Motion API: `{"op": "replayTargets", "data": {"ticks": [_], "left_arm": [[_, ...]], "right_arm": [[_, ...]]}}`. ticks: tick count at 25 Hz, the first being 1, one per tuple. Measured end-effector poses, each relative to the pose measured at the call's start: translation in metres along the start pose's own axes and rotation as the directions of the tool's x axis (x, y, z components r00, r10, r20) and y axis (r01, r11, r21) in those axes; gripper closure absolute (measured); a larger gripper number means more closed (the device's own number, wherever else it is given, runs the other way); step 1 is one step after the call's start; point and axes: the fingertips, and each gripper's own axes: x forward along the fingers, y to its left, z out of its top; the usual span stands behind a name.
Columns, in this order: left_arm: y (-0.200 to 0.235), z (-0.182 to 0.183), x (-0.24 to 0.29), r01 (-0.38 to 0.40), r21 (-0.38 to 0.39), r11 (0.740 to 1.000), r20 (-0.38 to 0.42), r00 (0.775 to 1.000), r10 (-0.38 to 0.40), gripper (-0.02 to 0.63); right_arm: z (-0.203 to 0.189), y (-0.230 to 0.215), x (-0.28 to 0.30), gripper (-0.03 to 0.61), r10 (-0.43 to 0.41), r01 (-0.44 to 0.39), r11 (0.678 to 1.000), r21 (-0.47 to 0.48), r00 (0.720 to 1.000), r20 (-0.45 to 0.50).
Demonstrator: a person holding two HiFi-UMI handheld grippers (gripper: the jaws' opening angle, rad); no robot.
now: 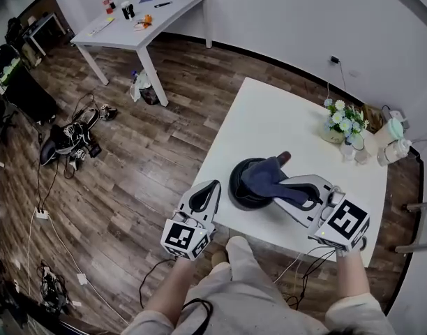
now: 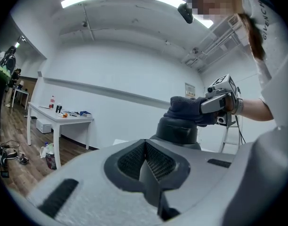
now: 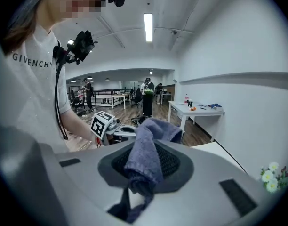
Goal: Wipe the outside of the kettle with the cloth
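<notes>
Pinching cloth (image 1: 267,175) on kettle (image 1: 243,192), right claw (image 1: 289,187), kettle top hidden, left claw (image 2: 147,160) closed

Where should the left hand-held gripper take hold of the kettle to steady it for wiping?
Probably the upright neck of the kettle, from the left, once the left hand-held gripper opens its shut jaws: that flank is bare and faces it, while the cloth and right hand-held gripper cover the top and right.
</notes>
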Motion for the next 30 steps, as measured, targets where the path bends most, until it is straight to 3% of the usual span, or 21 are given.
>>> {"op": "replayTargets", "data": {"ticks": [5,8,13,20,25,30], "left_arm": [[-0.015,-0.003,-0.004,0.049,0.002,0.999,-0.010,0.999,-0.049,0.606],[-0.021,0.000,-0.007,0.074,0.010,0.997,-0.004,0.997,-0.074,0.606],[-0.035,0.013,-0.015,0.099,0.027,0.995,0.019,0.995,-0.100,0.606],[-0.065,0.013,-0.025,0.143,0.018,0.990,0.026,0.989,-0.144,0.606],[-0.082,-0.001,-0.042,0.148,-0.023,0.989,0.010,0.989,-0.148,0.606],[-0.091,-0.014,-0.051,0.149,-0.043,0.988,-0.005,0.989,-0.149,0.606]], "right_arm": [[-0.011,0.016,-0.016,0.511,-0.064,0.065,0.998,0.012,0.998,-0.022],[-0.009,0.019,-0.033,0.511,-0.149,0.149,0.989,-0.011,0.989,-0.025],[-0.002,0.030,-0.062,0.511,-0.238,0.238,0.971,0.006,0.971,0.011],[-0.037,0.052,-0.067,0.511,-0.401,0.397,0.908,0.136,0.916,0.005],[-0.085,0.078,-0.047,0.512,-0.425,0.419,0.876,0.238,0.905,-0.030],[-0.098,0.092,-0.048,0.512,-0.437,0.428,0.861,0.275,0.899,-0.032]]}}
